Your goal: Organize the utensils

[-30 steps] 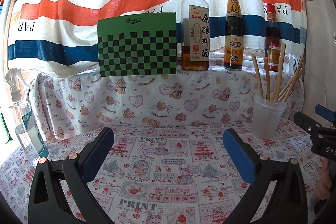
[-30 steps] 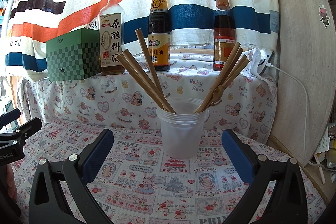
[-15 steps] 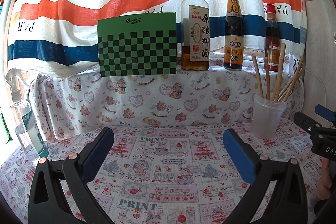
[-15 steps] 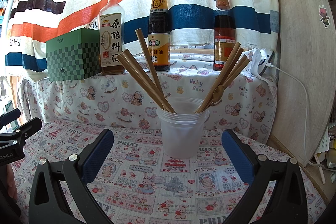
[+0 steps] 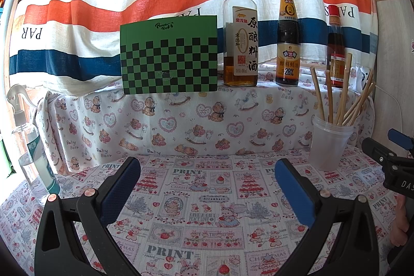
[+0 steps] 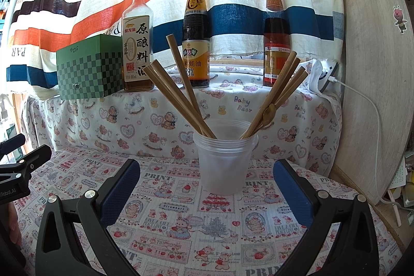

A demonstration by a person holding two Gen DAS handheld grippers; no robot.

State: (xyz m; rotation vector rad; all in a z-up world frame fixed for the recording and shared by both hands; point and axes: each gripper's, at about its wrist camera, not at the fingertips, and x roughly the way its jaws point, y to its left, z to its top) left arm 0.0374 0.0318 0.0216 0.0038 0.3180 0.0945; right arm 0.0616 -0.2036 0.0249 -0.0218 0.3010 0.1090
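Facing the clear plastic cup (image 6: 225,157) squarely, the right gripper (image 6: 207,188) is shown with its jaws spread wide and nothing held between the blue pads (image 6: 120,189); the cup stands just ahead of the fingertips, centred in the gap but not touched. The utensils are seen already gathered in that cup: one group of wooden chopsticks (image 6: 178,97) leans to the left, a second group (image 6: 278,89) leans to the right, and a small wooden spoon (image 6: 269,112) is lodged among the latter. The left gripper (image 5: 207,188) is likewise held with jaws apart and empty, directed at a bare stretch of the printed tablecloth (image 5: 201,201), the cup (image 5: 328,144) lying well off to its right side. No loose utensil is visible on the cloth in either view (the far left of the table, by the spray bottle (image 5: 28,146), is only partly shown). The step in hand is therefore judged to be either a closing pause after collection or an approach to the cup itself. A next move, if the bundle is to be tidied, would call for a short advance of the right gripper and a light closure on one leaning group; the thin-walled cup is judged easily tipped, so sideways force is to be avoided. The sauce bottles (image 6: 195,38) and green checked box (image 6: 89,69) on the rear ledge are left uninvolved.
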